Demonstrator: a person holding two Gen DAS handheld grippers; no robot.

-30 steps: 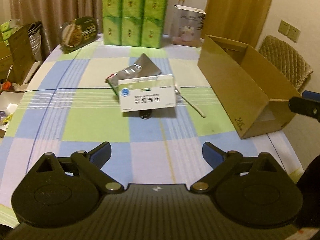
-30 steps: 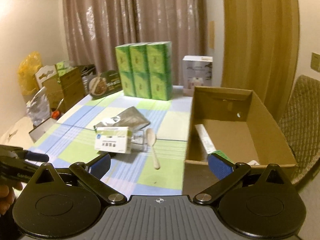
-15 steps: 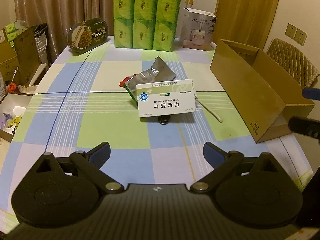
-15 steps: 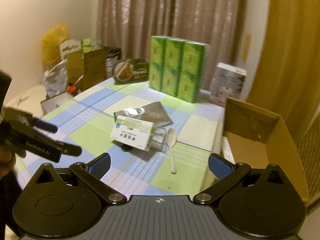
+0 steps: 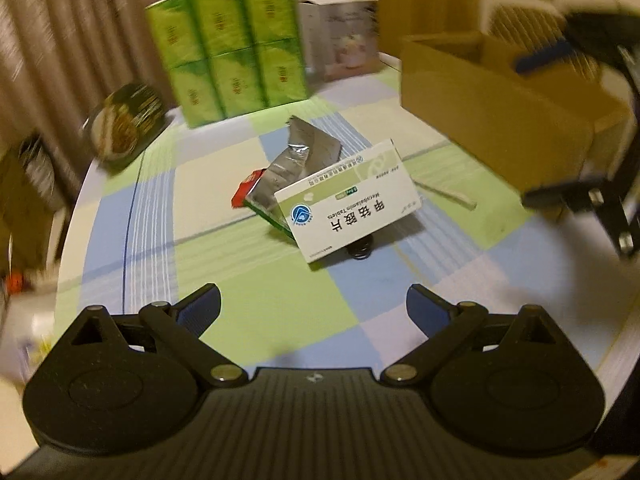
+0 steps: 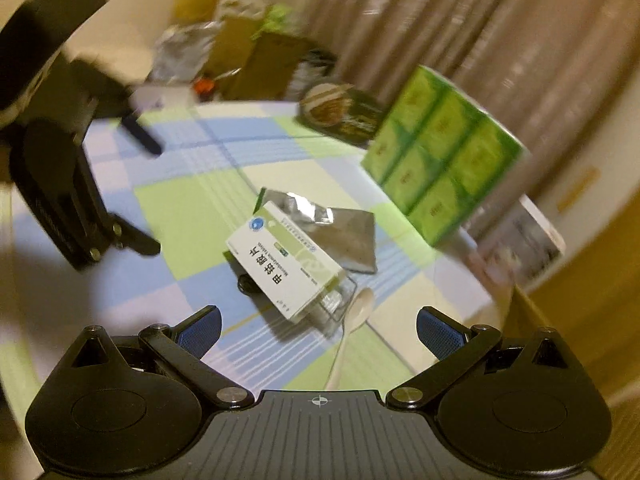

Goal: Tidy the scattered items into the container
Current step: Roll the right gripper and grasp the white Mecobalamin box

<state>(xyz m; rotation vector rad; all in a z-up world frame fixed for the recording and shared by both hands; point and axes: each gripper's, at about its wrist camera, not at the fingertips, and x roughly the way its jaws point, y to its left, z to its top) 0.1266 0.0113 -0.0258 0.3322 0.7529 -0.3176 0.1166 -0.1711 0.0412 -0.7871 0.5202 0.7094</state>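
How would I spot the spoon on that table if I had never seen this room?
Start at the checked tablecloth and find the small pile in its middle, topped by a white medicine box. On the side of that pile toward the cardboard box lies the spoon, flat on the cloth. It alone is thin, pale and long-handled.

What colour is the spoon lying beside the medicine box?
White. The spoon shows best in the right wrist view, next to the medicine box.
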